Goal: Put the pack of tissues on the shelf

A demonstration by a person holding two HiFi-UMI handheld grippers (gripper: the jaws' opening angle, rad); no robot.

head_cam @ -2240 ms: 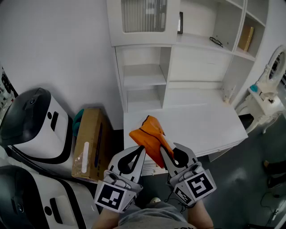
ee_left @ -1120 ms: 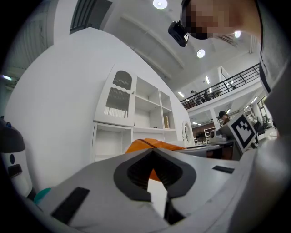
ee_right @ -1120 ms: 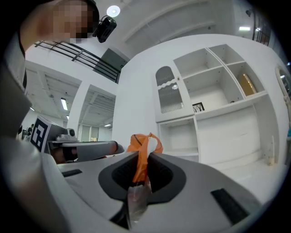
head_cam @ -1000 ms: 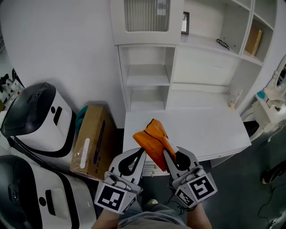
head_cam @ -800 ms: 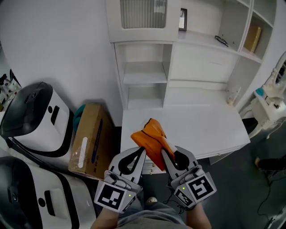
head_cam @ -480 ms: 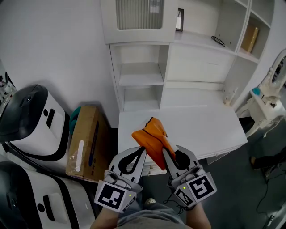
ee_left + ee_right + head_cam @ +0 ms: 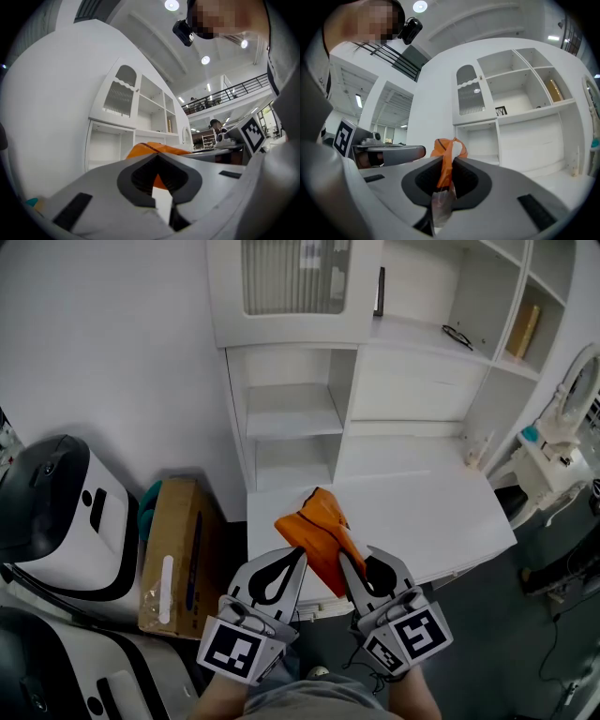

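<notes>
Right gripper (image 7: 343,557) has its jaws pinched tight on the pack of tissues (image 7: 313,525). In the right gripper view the pads bite the clear sealed edge of the orange wrapper, and the rest of the pack (image 7: 447,149) stands up out of the jaws toward 12 o'clock. Only a sliver of gap there, filled by plastic.

Over to the left gripper (image 7: 299,555): tips together, nothing between them. From the left gripper view the closed tips (image 7: 157,156) sit in front of the orange pack (image 7: 161,149), which shows just beyond them; whether they touch it, can't tell.

In the head view both grippers sit side by side at 6 o'clock, the pack in the air above the near edge of the white desk (image 7: 427,512). The open shelf (image 7: 290,422) lies at 12 o'clock from the pack, well apart. A cardboard box (image 7: 172,555) sits on the floor at 9 o'clock.
</notes>
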